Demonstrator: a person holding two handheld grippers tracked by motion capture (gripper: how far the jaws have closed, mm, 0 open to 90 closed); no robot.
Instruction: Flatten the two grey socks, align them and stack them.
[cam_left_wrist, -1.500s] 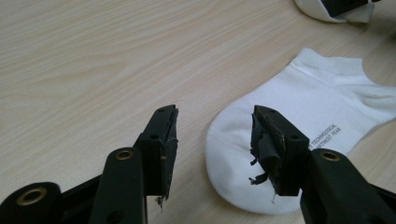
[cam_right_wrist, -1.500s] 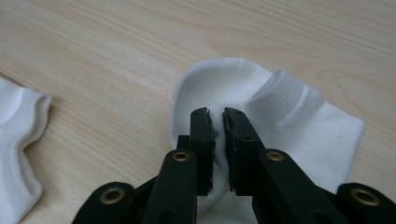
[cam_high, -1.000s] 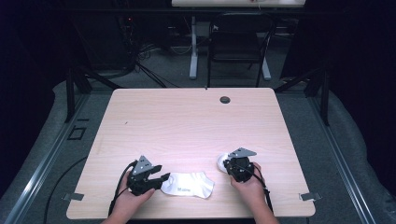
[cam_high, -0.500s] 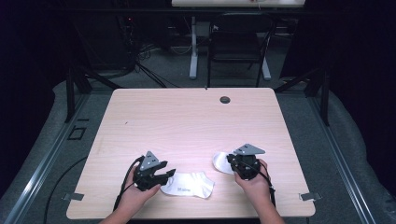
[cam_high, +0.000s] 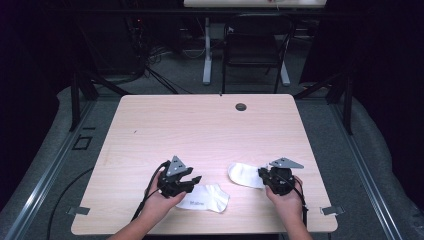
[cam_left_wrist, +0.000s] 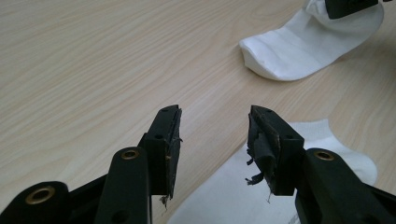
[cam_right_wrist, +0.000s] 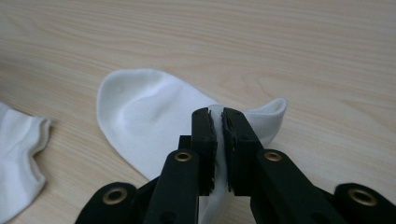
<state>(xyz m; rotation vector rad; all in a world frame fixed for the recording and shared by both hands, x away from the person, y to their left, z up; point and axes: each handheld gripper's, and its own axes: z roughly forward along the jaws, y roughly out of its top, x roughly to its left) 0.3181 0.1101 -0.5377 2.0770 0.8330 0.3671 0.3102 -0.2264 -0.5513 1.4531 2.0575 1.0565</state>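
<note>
Pale wood-grain laminate covers the table (cam_high: 200, 130), and two white ankle socks lie on its near half, between the person's hands. The left sock (cam_high: 206, 198) lies flat close to the near edge, its long axis running roughly along that edge, with grey lettering on its upper face; which end is the toe cannot be told from the high view. The right sock (cam_high: 243, 175) sits a little farther from the edge and apart from the first, its long axis also running across the table, its rounded end pointing toward the table's middle and its cuff end at the right gripper (cam_high: 265, 176). In the right gripper view the jaws are pinched nearly together on a fold of this sock's fabric by the cuff (cam_right_wrist: 261, 122), with the rounded end (cam_right_wrist: 135, 107) spread on the wood beyond them. The left gripper (cam_high: 193, 181) is held at the left end of the left sock; in its own view the jaws stand well apart with nothing between them, the worn pads (cam_left_wrist: 259, 140) frayed, and the white fabric (cam_left_wrist: 233, 191) lying under and just beyond them. A small dark grommet (cam_high: 241, 107) sits in the tabletop near the far edge.
</note>
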